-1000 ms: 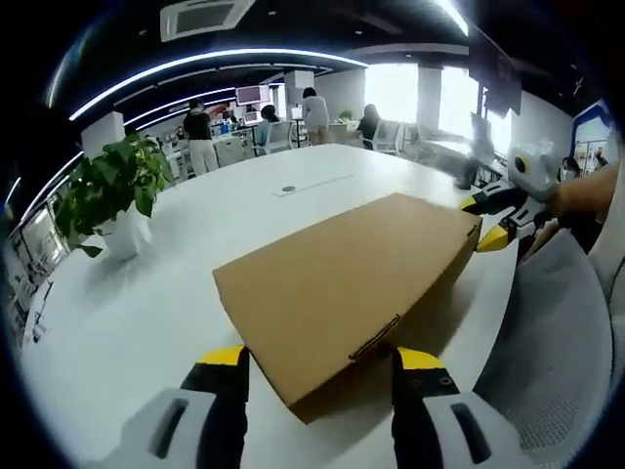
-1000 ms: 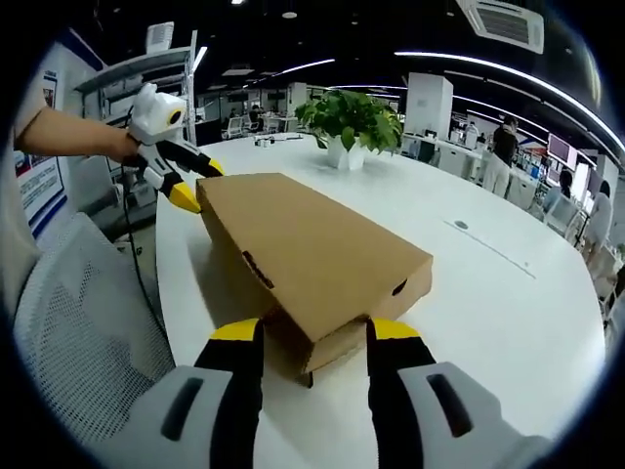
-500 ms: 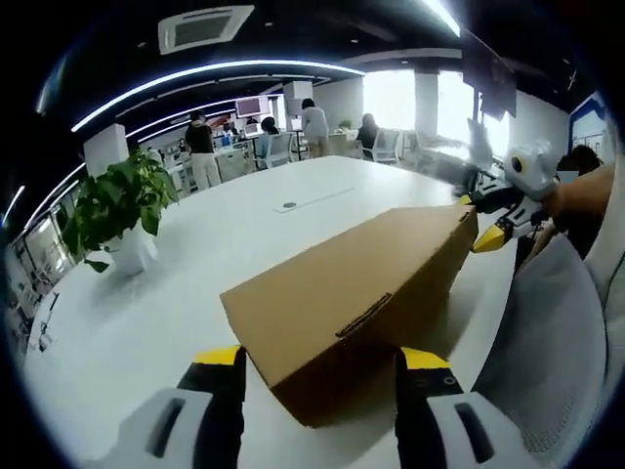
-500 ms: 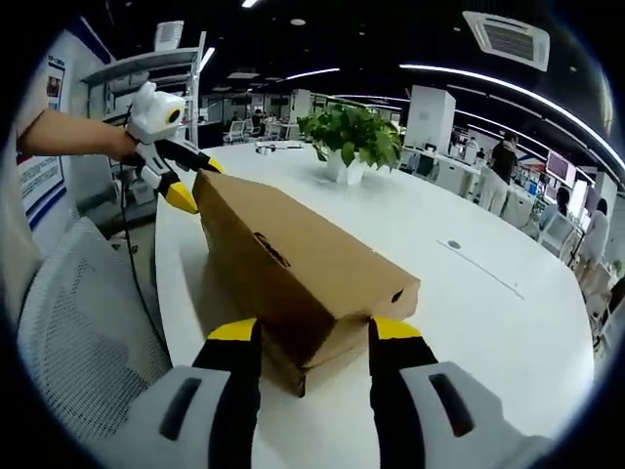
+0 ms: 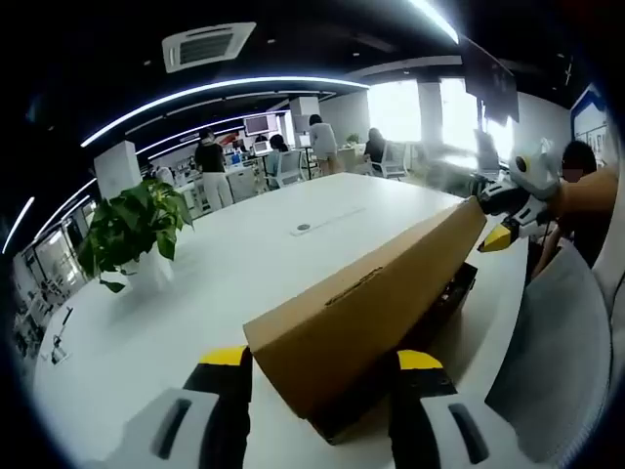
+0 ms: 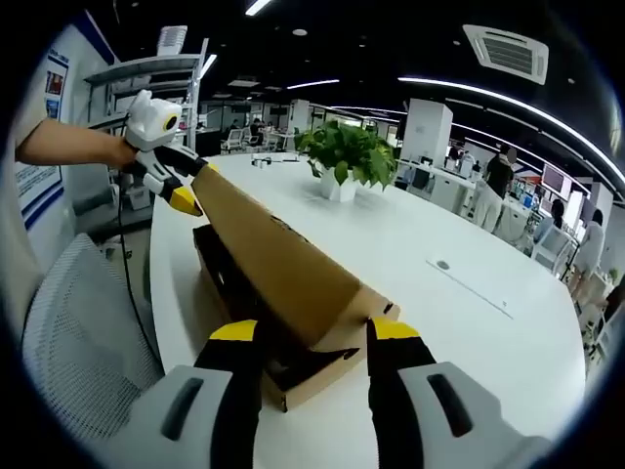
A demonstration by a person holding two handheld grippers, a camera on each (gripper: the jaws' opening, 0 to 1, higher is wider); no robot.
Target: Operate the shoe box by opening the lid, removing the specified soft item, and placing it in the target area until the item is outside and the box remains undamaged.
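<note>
Lid (image 5: pixel 361 313) tilts up lengthwise between both grippers, left gripper (image 5: pixel 322 366) and right gripper (image 6: pixel 305 337) each pinching an end, dark contents below.

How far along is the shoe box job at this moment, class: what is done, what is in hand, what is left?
Done: the lid is raised at a steep tilt off the box base. In hand: the left gripper and right gripper each straddle one lid end. Left: something dark shows inside, too unclear to name; nothing lies out on the white table.

Open-plan office: rows of desks (image 5: pixel 244 176), monitors (image 5: pixel 259 124), strip ceiling lights (image 5: pixel 215 90).
</note>
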